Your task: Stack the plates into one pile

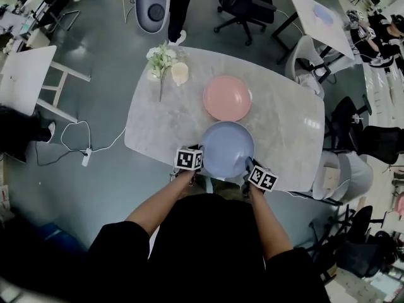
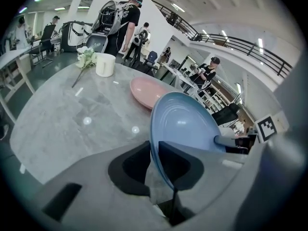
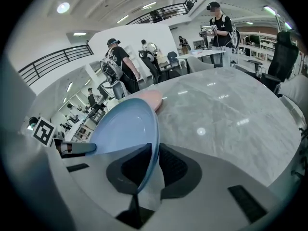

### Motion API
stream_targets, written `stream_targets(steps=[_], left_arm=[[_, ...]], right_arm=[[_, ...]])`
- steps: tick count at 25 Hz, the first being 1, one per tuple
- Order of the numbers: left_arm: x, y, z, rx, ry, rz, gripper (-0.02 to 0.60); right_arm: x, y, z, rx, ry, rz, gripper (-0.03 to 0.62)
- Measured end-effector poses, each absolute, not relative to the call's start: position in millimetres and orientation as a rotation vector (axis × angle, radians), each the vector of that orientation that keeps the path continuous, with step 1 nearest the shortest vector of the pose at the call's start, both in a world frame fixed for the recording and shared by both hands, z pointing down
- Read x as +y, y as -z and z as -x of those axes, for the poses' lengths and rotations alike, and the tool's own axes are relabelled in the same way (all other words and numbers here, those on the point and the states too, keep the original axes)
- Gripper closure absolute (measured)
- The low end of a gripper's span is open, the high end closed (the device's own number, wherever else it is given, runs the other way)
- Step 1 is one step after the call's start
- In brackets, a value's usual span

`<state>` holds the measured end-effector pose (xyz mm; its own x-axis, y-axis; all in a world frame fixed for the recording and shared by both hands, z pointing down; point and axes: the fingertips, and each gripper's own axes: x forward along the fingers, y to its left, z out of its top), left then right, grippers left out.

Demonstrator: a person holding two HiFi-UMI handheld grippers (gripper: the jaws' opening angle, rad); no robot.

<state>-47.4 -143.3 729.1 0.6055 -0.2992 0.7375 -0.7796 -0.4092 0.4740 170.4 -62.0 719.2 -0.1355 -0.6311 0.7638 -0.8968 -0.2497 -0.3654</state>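
Dark sleeves and bare forearms fill the bottom of the head view, reaching out to both grippers, and both are on the blue plate! Left gripper pinches its left rim, right gripper its right rim, so the plate hangs between the two, just on the person's side of the pink plate and not touching it. Over to the left gripper view: jaws of the left gripper closed on the blue plate, rim running straight down between the dark pads, with the pink plate lying flat on the table just beyond. Right gripper view, same story mirrored: the right gripper clamps the blue plate by its edge, a sliver of pink plate peeking out behind it. Left of and beyond the pink plate stand a pale cup and a bunch of white flowers, well apart from it. Beyond the pink plate, past the table, a person in dark clothes stands on the floor
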Motion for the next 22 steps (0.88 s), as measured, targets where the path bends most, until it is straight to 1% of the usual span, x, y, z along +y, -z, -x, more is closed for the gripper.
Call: stream_targets(steps=[10,22], left_arm=[[-195.4,-732.9,70.1,-0.923,-0.676,-1.940,0.514],[-293.0,-738.4,36.3,-0.928,-0.716,-1.932,0.515]], right_arm=[[-130.9,-726.4,-153.4,-1.771,-1.294,-1.770,0.542],[-227.2,-733.7,-186.1,-1.795,-1.289,-1.761,0.542]])
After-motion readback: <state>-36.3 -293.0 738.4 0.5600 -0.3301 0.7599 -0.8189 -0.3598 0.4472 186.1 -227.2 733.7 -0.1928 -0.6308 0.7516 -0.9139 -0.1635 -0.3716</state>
